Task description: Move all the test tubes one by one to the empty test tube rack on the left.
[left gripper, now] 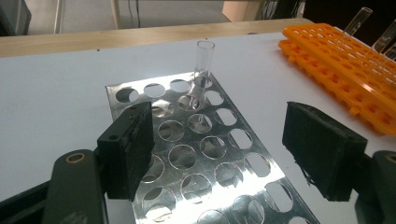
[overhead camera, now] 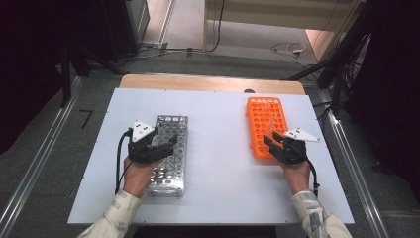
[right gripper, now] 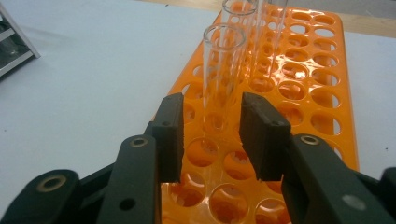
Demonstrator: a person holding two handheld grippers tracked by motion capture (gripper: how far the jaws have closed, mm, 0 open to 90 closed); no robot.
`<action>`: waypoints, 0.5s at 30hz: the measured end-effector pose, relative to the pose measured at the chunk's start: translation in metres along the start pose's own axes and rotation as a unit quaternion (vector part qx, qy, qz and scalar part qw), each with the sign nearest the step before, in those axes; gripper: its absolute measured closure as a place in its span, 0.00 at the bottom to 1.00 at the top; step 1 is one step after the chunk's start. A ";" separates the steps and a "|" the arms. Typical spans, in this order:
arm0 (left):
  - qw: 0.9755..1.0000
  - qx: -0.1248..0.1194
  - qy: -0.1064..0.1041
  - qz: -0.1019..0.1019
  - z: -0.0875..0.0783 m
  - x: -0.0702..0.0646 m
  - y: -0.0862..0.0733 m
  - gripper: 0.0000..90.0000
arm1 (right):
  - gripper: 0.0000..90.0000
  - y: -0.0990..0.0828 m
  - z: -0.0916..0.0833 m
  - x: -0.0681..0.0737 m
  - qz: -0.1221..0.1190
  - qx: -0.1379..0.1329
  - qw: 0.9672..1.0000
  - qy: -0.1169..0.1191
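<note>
At the centre of the right gripper view, the right gripper (right gripper: 212,135) has its jaws set either side of a clear glass test tube (right gripper: 223,70) standing in the orange tube rack (right gripper: 322,100); a gap remains, so the pads do not yet press it. In the lower half of the left gripper view, the left gripper (left gripper: 229,154) hangs wide open over the metal tube rack (left gripper: 205,154), where one test tube (left gripper: 201,74) stands near the far end

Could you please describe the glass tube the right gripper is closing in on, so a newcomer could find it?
Find the orange rack on the white table. Clear tubes stand in it; yours is the test tube between the right gripper fingers.
</note>
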State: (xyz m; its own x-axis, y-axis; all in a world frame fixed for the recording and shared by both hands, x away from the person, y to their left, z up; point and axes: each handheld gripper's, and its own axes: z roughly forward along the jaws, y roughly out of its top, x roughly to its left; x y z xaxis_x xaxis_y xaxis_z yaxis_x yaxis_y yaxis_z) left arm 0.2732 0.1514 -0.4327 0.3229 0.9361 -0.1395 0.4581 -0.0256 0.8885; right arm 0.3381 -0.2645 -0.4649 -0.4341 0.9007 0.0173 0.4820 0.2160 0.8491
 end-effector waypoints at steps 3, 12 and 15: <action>1.000 -0.001 0.000 0.000 0.000 0.000 0.000 0.27 | 0.67 0.000 0.002 -0.001 0.004 0.001 1.000 0.001; 1.000 0.000 0.000 0.002 0.000 -0.001 0.000 0.27 | 0.72 0.003 0.008 0.000 0.005 -0.001 1.000 -0.004; 1.000 0.001 0.000 0.002 0.001 -0.001 0.000 0.27 | 0.74 0.004 0.010 0.000 0.005 0.000 1.000 -0.004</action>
State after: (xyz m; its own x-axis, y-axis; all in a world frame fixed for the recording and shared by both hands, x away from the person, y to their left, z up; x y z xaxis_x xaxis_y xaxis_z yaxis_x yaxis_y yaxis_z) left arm 0.2733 0.1506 -0.4331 0.3250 0.9358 -0.1369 0.4581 -0.0291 0.8884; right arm 0.3477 -0.2594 -0.4669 -0.4227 0.9060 0.0222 0.4864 0.2062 0.8491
